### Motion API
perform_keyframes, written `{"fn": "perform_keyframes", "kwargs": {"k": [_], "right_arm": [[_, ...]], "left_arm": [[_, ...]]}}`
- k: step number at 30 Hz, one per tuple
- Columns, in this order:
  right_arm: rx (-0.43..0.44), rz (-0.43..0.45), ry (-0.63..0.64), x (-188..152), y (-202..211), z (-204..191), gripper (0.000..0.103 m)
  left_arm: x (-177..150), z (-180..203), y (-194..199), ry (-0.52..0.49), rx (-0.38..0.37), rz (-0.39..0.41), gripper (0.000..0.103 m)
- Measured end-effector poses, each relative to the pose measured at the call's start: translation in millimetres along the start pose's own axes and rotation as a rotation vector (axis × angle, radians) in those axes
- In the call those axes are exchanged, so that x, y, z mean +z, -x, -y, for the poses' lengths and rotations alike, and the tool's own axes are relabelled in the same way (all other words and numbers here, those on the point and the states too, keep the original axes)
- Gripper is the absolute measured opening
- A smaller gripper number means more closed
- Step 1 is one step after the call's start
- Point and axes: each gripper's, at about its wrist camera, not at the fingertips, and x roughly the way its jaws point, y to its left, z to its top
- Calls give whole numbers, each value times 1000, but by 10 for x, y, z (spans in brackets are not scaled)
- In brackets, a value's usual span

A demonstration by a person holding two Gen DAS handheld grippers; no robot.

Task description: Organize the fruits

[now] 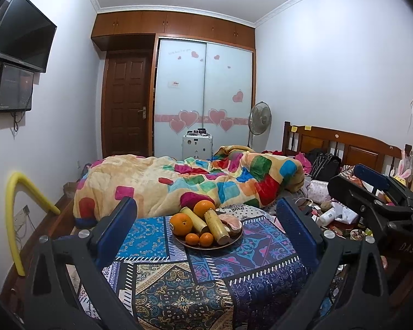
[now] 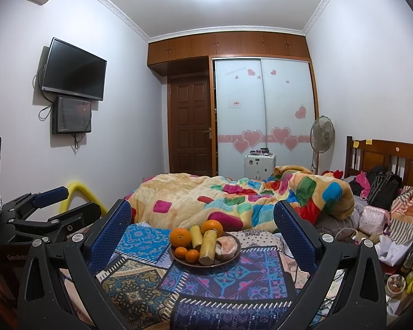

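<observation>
Both tools (image 1: 206, 220) (image 2: 202, 220) spread, empty, short of plate (image 2: 179, 260); patterned cloth (image 2: 220, 280) between.

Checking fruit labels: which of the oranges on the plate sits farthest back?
The big orange at the plate's rear, behind the cane pieces; the other big orange and both small ones lie nearer.

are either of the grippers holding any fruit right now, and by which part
Nothing is held. The left gripper and right gripper are both open and empty, short of the plate of fruit.
</observation>
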Motion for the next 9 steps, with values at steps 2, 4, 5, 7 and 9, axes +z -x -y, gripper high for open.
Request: {"fn": "perform_keyframes", "kwargs": {"k": [2, 4, 5, 7, 9], "right_arm": [[2, -4, -3, 1, -13, -3, 103], [4, -6, -4, 2, -22, -11, 103], [4, -7, -4, 3, -26, -20, 103], [3, -6, -4, 4, -26, -19, 103], [4, -7, -4, 3, -26, -17, 103]], "left_arm": [[-8, 2, -4, 2, -1, -1, 103], [-4, 2, -7, -1, 1, 0, 103], [-3, 9, -11, -2, 2, 1, 103], [-7, 18, -13, -4, 3, 1, 103], [-7, 17, -12, -7, -1, -1, 103]]}}
